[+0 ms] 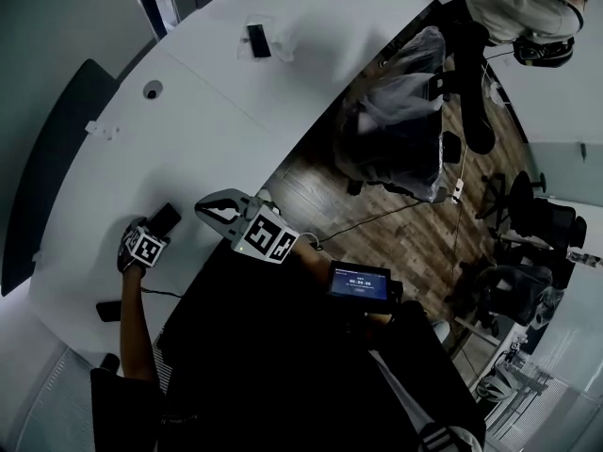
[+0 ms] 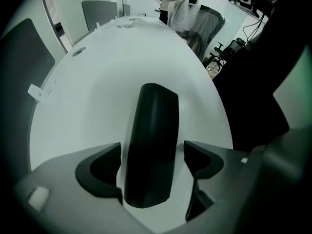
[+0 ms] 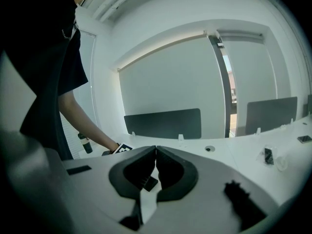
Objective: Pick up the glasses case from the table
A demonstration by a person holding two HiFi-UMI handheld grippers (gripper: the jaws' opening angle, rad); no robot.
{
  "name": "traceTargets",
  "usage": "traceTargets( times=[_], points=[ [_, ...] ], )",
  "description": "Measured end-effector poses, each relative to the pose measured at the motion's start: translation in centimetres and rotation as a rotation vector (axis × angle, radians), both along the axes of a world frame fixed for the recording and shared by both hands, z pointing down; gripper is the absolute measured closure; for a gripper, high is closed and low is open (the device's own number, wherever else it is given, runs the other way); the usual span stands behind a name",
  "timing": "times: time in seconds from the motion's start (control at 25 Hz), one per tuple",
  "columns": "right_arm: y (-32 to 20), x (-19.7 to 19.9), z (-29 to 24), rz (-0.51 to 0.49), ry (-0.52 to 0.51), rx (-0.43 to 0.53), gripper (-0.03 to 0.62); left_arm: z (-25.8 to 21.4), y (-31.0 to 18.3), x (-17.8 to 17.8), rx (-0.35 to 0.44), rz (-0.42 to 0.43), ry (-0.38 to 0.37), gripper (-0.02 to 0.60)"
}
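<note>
The left hand-held gripper (image 2: 152, 152) straddles the glasses case (image 2: 151, 126) on the counter (image 2: 92, 87), jaws wide apart; I'd close them squarely across it. The right hand-held gripper (image 3: 156, 152) is closed, empty.

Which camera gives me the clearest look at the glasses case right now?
The left gripper view: the glasses case fills the middle, lying on the table between the left gripper's open jaws. The head view shows only a small dark end beside that gripper. The right gripper view doesn't show it clearly.
</note>
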State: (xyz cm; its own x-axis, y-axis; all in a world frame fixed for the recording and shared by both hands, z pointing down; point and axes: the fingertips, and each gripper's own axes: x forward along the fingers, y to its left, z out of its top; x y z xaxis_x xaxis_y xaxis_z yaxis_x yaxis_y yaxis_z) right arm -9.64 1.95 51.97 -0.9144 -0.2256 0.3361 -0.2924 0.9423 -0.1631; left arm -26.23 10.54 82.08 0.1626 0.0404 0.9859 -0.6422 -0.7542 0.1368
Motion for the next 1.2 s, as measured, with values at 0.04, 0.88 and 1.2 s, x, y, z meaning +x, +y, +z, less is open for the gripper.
traceTargets(
  times=[0.04,0.88,1.2],
  points=[
    [-0.1,0.1,0.0,-0.001,0.001,0.001,0.586,-0.1,0.0,0.0,-0.002,0.002,0.002,0.171],
    [-0.7,-2.5,0.2,-0.093,0.01,-0.012,0.586,0.0,0.0,0.4,-0.056,-0.009,-0.09,0.161],
    [-0.1,-4.1,-0.1,-0.13,-0.002,-0.009,0.586,-0.4,0.0,0.2,-0.028,-0.018,-0.071,0.175]
  ],
)
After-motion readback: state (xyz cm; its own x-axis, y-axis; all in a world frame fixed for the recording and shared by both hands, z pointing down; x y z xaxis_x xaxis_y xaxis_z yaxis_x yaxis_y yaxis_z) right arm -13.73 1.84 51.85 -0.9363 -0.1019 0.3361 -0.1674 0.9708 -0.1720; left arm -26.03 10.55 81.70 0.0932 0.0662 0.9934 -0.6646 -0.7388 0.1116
